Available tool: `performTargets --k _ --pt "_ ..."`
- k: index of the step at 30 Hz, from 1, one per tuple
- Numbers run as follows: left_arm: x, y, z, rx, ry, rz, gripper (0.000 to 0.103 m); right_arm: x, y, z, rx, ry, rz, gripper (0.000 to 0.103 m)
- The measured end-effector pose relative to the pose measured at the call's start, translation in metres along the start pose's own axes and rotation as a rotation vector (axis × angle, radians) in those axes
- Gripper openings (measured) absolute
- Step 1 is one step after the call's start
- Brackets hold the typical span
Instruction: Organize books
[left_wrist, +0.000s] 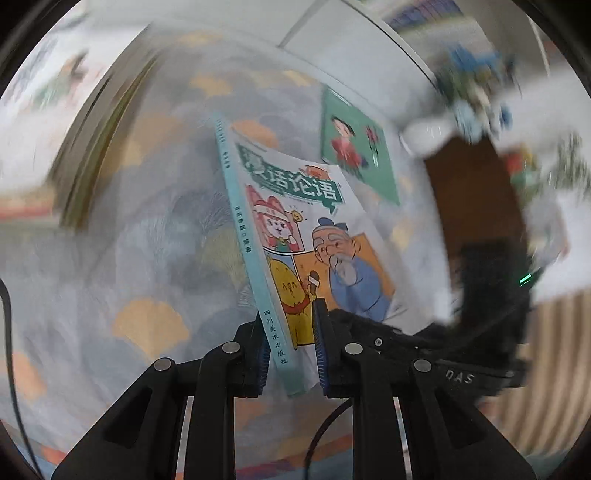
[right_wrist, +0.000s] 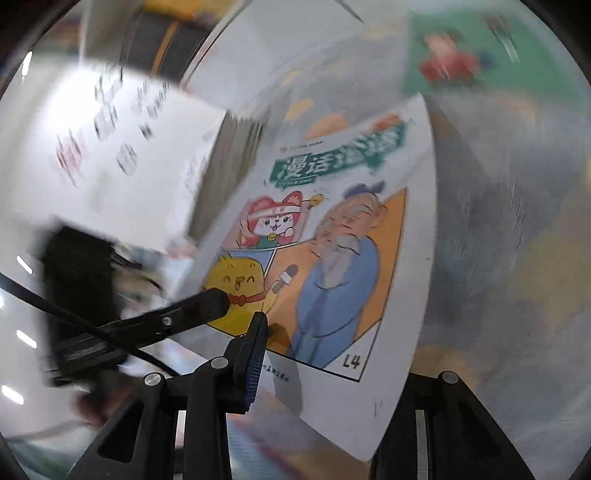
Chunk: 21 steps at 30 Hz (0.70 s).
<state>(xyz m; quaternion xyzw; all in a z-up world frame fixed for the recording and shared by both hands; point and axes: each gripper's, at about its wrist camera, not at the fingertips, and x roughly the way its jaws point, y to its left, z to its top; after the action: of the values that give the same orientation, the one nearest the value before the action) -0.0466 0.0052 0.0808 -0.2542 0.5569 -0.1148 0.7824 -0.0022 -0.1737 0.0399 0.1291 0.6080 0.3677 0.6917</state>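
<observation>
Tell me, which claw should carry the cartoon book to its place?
The left claw, probably. It is already shut on the teal spine of the white cartoon-cover paperback book. In the right view the right claw has the cover between its fingers, but any grip is unclear.

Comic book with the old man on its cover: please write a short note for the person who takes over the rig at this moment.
Left gripper: shut on the comic book near the lower end of its spine; the book is held tilted above the patterned cloth.
Right gripper: at the book's lower cover edge; one finger is hidden behind the cover, so a grip cannot be told.
Green book: lies flat on the cloth, beyond.
Done: comic book picked up.
Left: place it, then likely the green book.
</observation>
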Motion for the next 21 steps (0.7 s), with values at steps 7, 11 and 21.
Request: performTargets --k 7,11,21 --pt "-0.031 0.003 -0.002 0.080 -0.018 -0.082 0.019 -0.021 0.037 -0.009 -0.099 -0.095 -0.114 0.036" --pt "-0.055 0.003 0.000 0.115 -0.044 -0.100 0.019 -0.024 0.064 -0.017 -0.141 -0.129 -0.175 0.036" --pt "-0.143 0.063 0.026 0.064 -0.218 -0.130 0.019 -0.009 0.152 0.014 -0.210 -0.229 -0.123 0.037"
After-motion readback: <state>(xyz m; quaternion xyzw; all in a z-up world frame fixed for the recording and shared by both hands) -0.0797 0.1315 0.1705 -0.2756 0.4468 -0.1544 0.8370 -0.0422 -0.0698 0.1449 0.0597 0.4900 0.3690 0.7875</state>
